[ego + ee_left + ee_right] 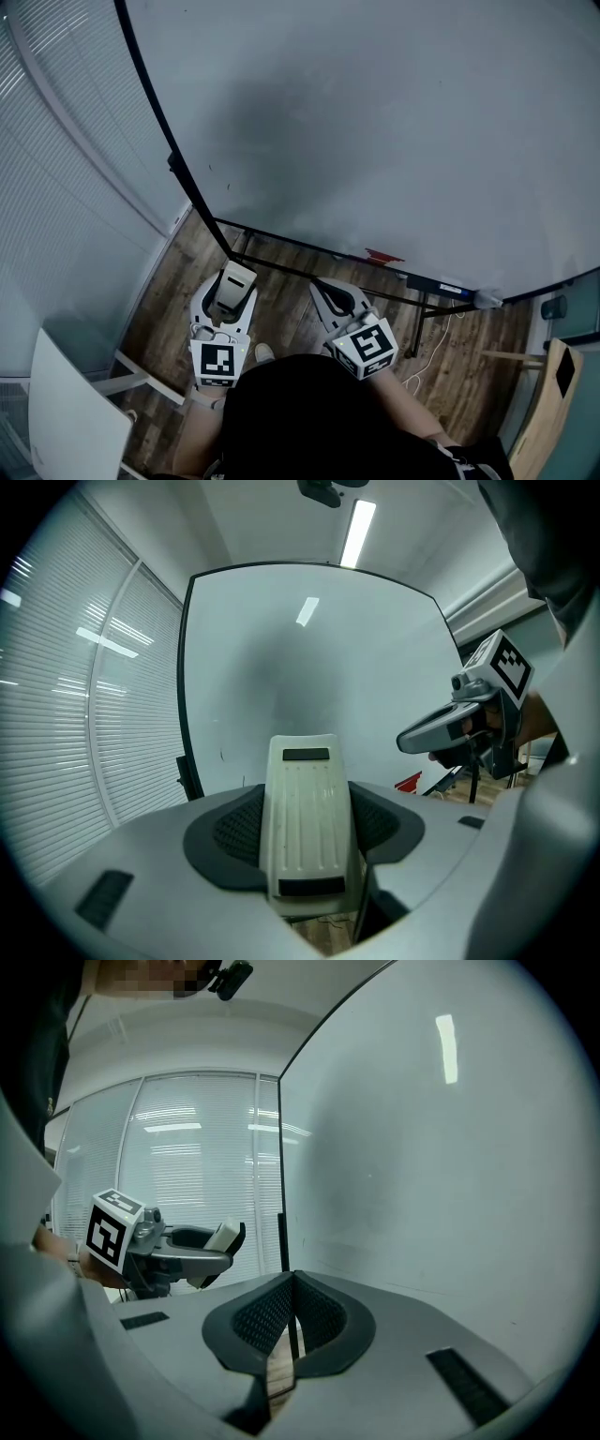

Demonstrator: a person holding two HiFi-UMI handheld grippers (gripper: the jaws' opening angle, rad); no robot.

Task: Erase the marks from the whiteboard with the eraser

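White slatted blinds [56, 187] close off the left, just beside the black frame of the large whiteboard [375, 122]. The left gripper [232, 277] jaws pinch the cream ribbed plastic eraser [305, 817], which is clear of the board near its lower left corner. The board shows a broad grey smear. The right gripper [326, 291] jaws are pressed together with nothing between them.

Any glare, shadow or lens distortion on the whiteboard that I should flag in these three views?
Head view: a broad grey, shadow-like patch darkens the whiteboard left of centre, and its black frame bows from the wide lens. Left gripper view: a small ceiling-light reflection sits on the board above the sharply focused eraser; the corners are black. Right gripper view: one bright reflection streak, with dark corners.
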